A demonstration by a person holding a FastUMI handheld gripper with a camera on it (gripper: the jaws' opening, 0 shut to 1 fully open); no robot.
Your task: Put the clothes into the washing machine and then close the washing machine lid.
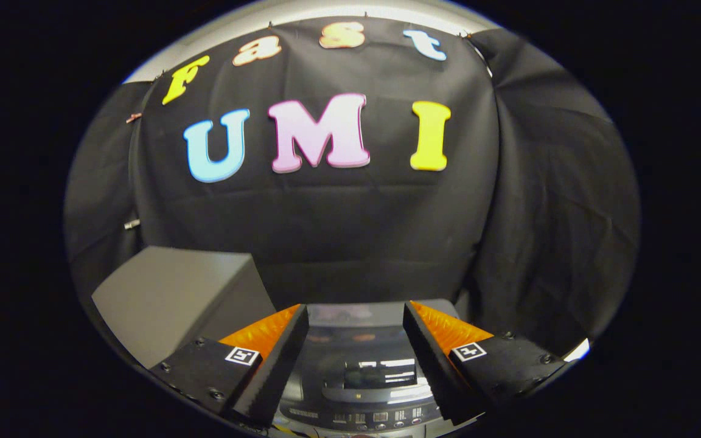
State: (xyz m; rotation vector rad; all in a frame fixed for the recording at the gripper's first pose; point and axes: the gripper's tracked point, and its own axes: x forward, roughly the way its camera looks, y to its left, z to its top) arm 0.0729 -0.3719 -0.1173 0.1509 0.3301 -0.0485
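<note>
A: Where is the washing machine [359,371] seen?

B: Below the claw [355,316], framed between the two fingers. A dark glossy lid is seen, reflections across it, and it appears to be lying shut. A row of small buttons and displays is seen along the near edge of the machine.

A: Claw state?

B: Fingers are held wide apart, nothing gripped, nothing touched. A broad gap is left between them, and the lid is viewed through it.

A: Clothes?

B: None can be made out on the lid or by the fingers.

A: Edges and room?

B: The far edge of the lid is met by the black cloth wall [326,231] just beyond it. Open space is left above the machine, between fingers and wall.

A: Anything else around?

B: A grey box [174,292] is seen to the left of the machine, beyond the left finger, its flat top tilted in the view. Whether it touches the machine cannot be told. Right side is bounded by draped cloth only.
</note>
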